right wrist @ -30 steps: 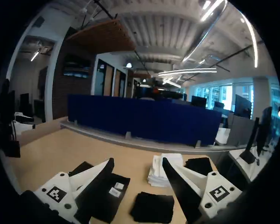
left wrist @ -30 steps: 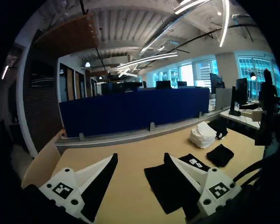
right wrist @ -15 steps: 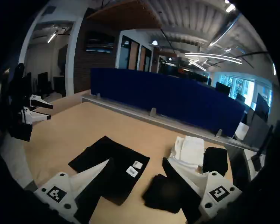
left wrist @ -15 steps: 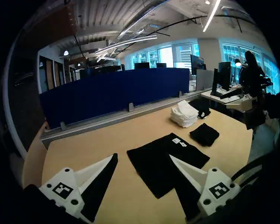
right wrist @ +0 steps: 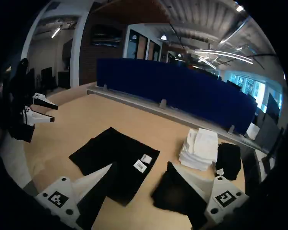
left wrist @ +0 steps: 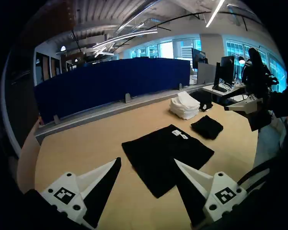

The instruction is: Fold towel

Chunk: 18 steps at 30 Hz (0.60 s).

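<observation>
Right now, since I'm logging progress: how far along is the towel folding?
Done: a white stack and a folded black towel sit aside. In hand: nothing; left gripper and right gripper hover open. Left: the spread black towel lies flat, unfolded.

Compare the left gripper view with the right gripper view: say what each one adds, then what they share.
The left gripper view adds an outside look at the right gripper, far off at the right edge. The right gripper view adds an outside look at the left gripper, open, at the left edge. Shared: the black towel lying flat on the table, a white folded stack, a folded black cloth and the blue divider.
</observation>
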Tool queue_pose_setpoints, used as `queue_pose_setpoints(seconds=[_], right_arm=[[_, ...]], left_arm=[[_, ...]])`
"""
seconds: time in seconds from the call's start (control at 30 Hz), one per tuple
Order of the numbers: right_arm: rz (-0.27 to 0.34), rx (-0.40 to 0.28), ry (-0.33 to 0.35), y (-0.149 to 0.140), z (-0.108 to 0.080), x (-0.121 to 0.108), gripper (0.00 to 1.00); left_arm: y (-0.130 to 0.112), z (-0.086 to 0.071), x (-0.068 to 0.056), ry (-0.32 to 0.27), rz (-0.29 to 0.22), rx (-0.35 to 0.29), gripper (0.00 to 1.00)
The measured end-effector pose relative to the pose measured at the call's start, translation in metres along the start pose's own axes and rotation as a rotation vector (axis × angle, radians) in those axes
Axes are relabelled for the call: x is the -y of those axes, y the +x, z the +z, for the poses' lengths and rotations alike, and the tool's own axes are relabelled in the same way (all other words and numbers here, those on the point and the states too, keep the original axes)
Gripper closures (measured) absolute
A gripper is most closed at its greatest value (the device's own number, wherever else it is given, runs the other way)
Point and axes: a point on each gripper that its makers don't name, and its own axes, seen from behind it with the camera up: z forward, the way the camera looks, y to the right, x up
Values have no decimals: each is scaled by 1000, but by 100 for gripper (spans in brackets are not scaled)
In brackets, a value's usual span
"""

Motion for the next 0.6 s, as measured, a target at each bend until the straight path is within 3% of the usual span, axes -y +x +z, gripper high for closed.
queue_pose_setpoints(seconds=[0.27, 0.6], right_arm=[[18, 52, 16, -41, 23, 7, 0], [32, 124, 53, -90, 45, 22, 0]], left_arm=[[-40, 23, -9, -18, -5, 49, 8], [-80, 40, -9, -11, -4, 104, 8]])
